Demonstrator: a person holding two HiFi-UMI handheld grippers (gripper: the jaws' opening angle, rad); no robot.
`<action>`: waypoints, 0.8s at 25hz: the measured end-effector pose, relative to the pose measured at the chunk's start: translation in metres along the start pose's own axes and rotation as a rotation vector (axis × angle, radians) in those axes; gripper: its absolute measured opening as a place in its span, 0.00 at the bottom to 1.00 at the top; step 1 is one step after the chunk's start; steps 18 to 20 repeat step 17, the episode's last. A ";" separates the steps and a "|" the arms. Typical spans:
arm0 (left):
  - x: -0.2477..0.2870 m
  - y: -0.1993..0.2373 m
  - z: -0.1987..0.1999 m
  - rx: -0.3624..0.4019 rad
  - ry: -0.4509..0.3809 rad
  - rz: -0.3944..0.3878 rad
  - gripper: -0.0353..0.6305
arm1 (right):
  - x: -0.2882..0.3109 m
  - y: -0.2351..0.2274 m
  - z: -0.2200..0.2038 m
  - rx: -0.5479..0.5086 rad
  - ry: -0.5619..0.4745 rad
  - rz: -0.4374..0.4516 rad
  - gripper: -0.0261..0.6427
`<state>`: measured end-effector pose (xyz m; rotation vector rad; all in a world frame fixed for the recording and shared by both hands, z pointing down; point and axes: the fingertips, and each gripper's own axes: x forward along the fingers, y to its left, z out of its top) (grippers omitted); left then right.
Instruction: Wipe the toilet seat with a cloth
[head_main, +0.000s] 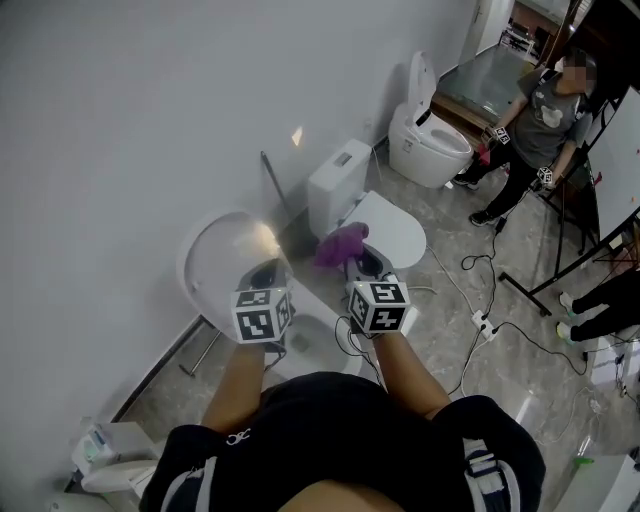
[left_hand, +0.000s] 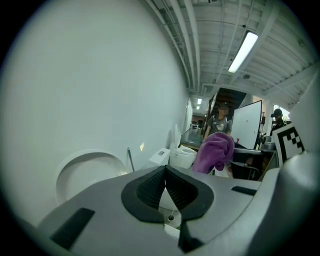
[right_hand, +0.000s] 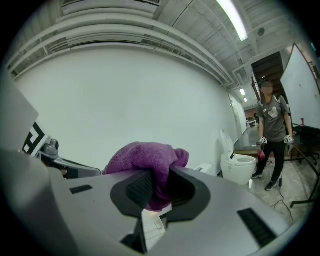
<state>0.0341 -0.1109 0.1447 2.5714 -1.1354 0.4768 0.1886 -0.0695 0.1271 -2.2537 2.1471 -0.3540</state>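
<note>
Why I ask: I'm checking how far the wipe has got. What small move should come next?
Probably lower the right gripper toward the toilet seat. Its jaws are clamped on the purple cloth, which hangs in the air touching no surface, and the seat lies below with its lid up.

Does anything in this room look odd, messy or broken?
Nothing looks spilled or broken. Unusual: several toilets stand along one wall of an open room, and loose cables with a power strip trail across the floor. The purple cloth is bunched in the jaws of the right gripper.
</note>
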 end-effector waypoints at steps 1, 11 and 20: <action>0.002 -0.001 -0.002 0.010 0.005 0.007 0.07 | 0.000 -0.002 0.000 0.008 -0.006 -0.002 0.13; 0.018 -0.004 -0.013 0.030 0.034 0.024 0.07 | 0.000 -0.016 -0.018 0.049 0.009 -0.011 0.13; 0.017 -0.011 -0.021 0.013 0.062 0.009 0.07 | -0.006 -0.022 -0.018 0.117 0.009 -0.004 0.13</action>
